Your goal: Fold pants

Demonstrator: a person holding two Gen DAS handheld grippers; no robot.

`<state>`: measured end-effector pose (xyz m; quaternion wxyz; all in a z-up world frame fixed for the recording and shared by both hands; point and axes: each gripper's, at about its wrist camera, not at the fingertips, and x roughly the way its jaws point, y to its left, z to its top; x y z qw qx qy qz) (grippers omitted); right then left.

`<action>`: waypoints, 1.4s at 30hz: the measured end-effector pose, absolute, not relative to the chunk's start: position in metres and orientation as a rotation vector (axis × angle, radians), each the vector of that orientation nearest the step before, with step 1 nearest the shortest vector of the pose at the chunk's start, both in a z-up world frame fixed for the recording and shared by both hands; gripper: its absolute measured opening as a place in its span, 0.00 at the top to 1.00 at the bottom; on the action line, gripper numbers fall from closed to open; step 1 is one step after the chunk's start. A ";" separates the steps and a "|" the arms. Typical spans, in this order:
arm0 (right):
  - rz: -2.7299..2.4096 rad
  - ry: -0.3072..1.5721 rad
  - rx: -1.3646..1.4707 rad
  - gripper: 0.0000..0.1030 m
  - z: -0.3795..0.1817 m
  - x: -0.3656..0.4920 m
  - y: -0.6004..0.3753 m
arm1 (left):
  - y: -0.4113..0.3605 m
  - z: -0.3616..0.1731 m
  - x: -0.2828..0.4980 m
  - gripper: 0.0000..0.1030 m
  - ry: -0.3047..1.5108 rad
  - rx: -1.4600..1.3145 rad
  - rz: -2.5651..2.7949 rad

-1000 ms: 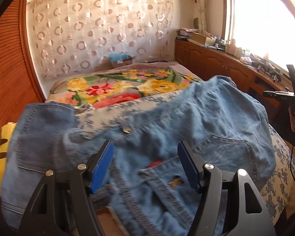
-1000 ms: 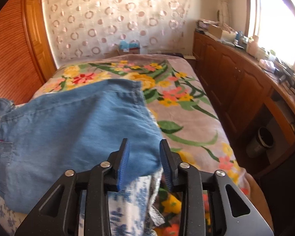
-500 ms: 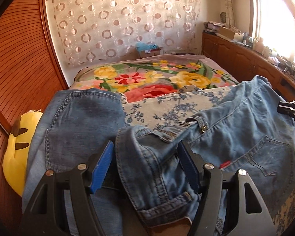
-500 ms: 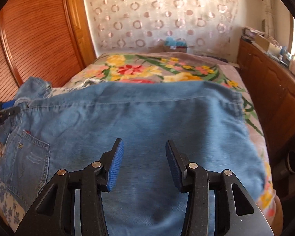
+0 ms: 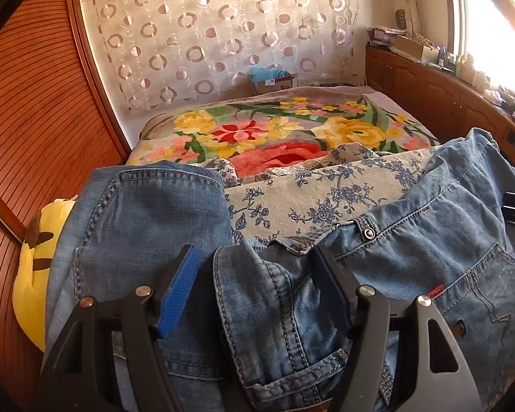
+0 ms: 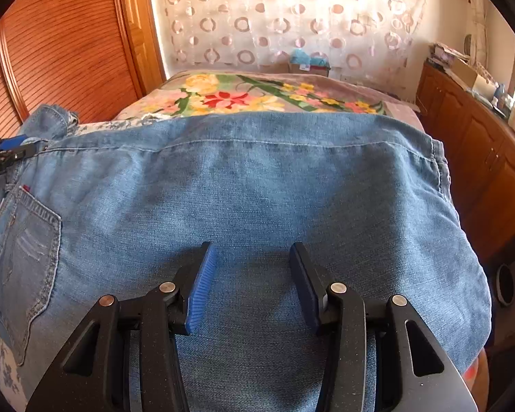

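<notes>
Left wrist view, left to right. A wooden slatted wall (image 5: 34,120) bounds the bed (image 5: 292,127) on the left, with a yellow plush cushion (image 5: 31,292) wedged against it. Beside the cushion lies one flat panel of the denim pants (image 5: 147,226), which are spread across the near part of the bed over a blue-flowered sheet (image 5: 309,195). The left gripper (image 5: 254,292) stands over the bunched waistband; its jaws are apart, the denim fold rising between them and against the right pad while the left pad stands clear, so nothing is pinched. The waistband with its metal button (image 5: 369,232) runs rightward to a back pocket (image 5: 480,295). This layout suggests the waist end is gathered for a lengthwise fold. At the far right edge a dark tip of the other tool shows.

Right wrist view, left to right. The same pocket (image 6: 20,247) sits at the left, then a broad smooth leg panel (image 6: 257,189) draped toward the bed's right edge, where it overhangs near the wooden cabinets (image 6: 480,144). The right gripper (image 6: 250,285) hovers over this panel; its jaws have just been opening, and no cloth is raised between the pads, so it holds nothing.

Open room: the far half of the bed, covered by the floral blanket (image 6: 243,96), is free for sliding cloth away. The wall on the left and the bed's drop on the right limit sideways travel.
</notes>
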<state>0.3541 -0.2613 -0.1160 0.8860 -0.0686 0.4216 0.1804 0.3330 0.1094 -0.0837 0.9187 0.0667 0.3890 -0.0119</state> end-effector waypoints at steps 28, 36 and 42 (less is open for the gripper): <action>0.256 0.801 -0.088 0.51 -0.077 0.306 -0.325 | 0.004 -0.040 0.258 0.33 0.676 0.098 -0.364; 0.119 0.822 -0.045 0.51 -0.079 0.299 -0.389 | -0.027 -0.059 0.258 0.33 0.723 0.139 -0.370; 0.066 0.864 0.044 0.51 -0.099 0.306 -0.424 | -0.032 -0.071 0.258 0.33 0.758 0.138 -0.351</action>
